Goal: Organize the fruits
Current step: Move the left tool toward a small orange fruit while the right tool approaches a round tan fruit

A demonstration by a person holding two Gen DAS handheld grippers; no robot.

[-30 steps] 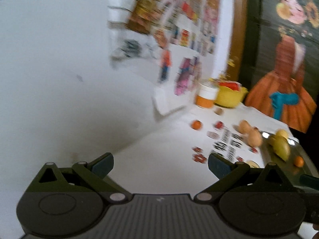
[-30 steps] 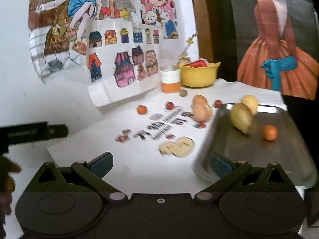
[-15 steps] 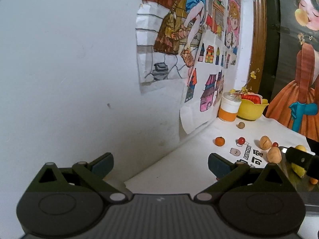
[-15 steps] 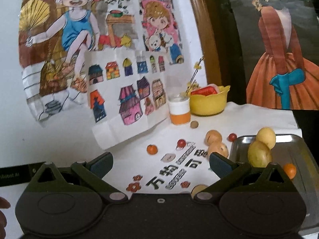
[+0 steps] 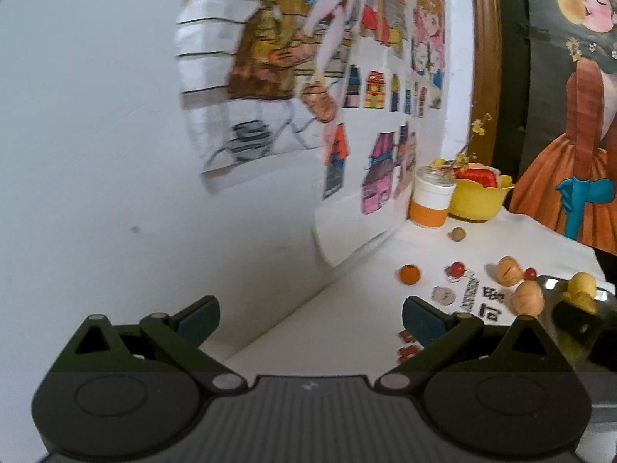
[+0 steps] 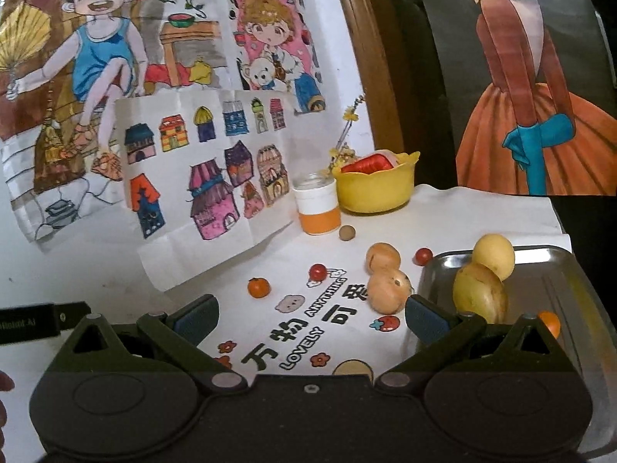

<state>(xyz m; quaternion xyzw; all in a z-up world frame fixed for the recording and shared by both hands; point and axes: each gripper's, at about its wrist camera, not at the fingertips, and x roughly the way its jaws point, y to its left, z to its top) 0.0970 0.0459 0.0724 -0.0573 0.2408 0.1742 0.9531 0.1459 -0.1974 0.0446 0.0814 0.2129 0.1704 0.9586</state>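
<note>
Both grippers, left [image 5: 310, 318] and right [image 6: 311, 314], fingers spread, empty. Two tan round fruits [image 6: 387, 291] on white surface just beside steel tray [image 6: 555, 266]. Risk: round fruit rolls when nudged.

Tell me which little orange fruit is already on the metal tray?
The small orange one at the tray's near right, beside the two yellow fruits. The other small orange fruit sits off the tray on the white cloth, left of the printed letters.
</note>
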